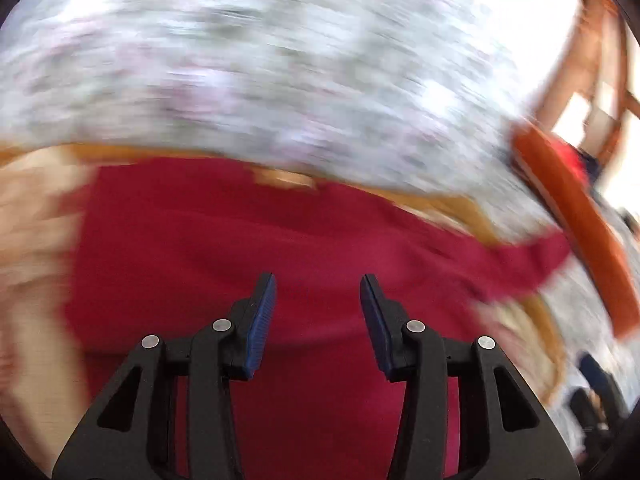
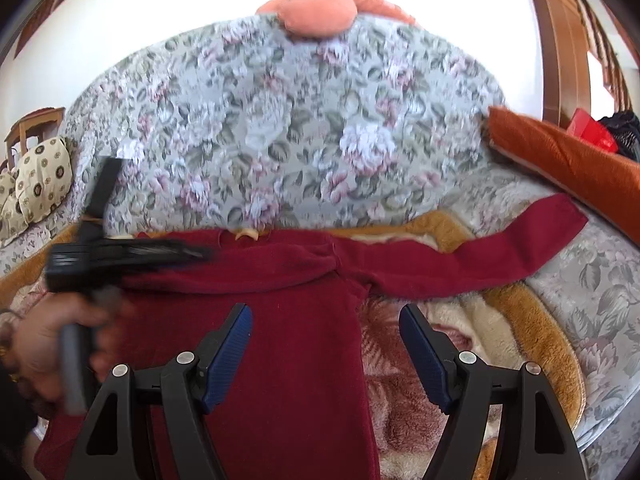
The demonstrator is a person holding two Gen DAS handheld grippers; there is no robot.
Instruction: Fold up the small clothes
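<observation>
One dark red sweater spread flat on a plush blanket over the floral sofa, one sleeve stretched right toward an orange cushion — two hand-held grippers, left hand-held gripper and right hand-held gripper both spread, empty, above the sweater body — blanket bare right of its hem.

The dark red knit sweater lies flat on a plush tan-edged blanket spread over the seat of the floral upholstered sofa. One sleeve stretches right toward a rust-orange bolster cushion. The left hand-held gripper hovers over the sweater's left shoulder; a salmon pillow sits atop the backrest.
</observation>
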